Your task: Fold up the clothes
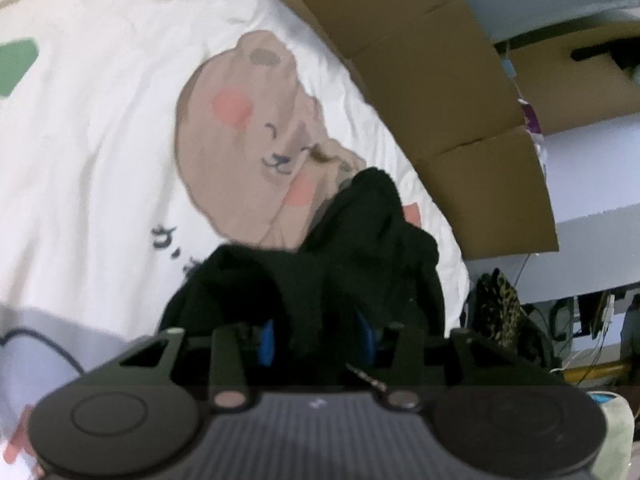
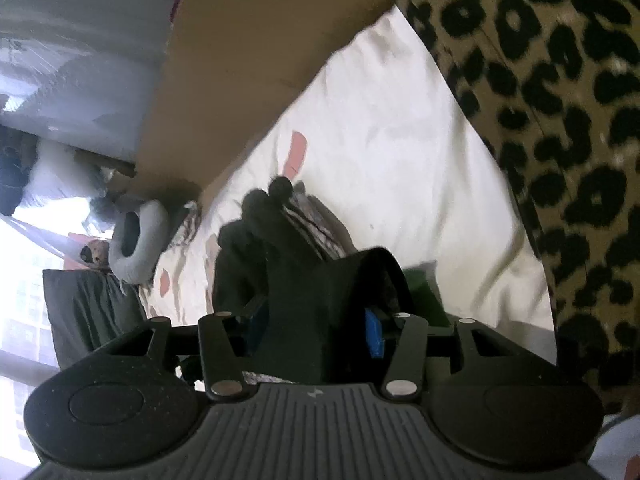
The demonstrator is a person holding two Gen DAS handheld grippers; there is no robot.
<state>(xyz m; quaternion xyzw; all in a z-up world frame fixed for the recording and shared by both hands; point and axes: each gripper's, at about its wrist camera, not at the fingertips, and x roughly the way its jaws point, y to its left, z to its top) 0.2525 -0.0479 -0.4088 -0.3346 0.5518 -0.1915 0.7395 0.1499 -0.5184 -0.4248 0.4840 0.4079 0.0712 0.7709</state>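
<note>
A black garment (image 1: 340,264) hangs bunched between the blue pads of my left gripper (image 1: 320,340), which is shut on it above a white bedsheet (image 1: 100,140) printed with a brown cartoon bear (image 1: 248,132). In the right wrist view my right gripper (image 2: 316,328) is shut on another part of the black garment (image 2: 304,280), held over the same white sheet (image 2: 380,140). The fingertips of both grippers are hidden by the cloth.
Brown cardboard (image 1: 440,92) stands along the bed's far edge and shows in the right wrist view (image 2: 248,60) too. Leopard-print fabric (image 2: 560,140) fills the right of the right wrist view. A grey neck pillow (image 2: 136,240) lies at the bed's end.
</note>
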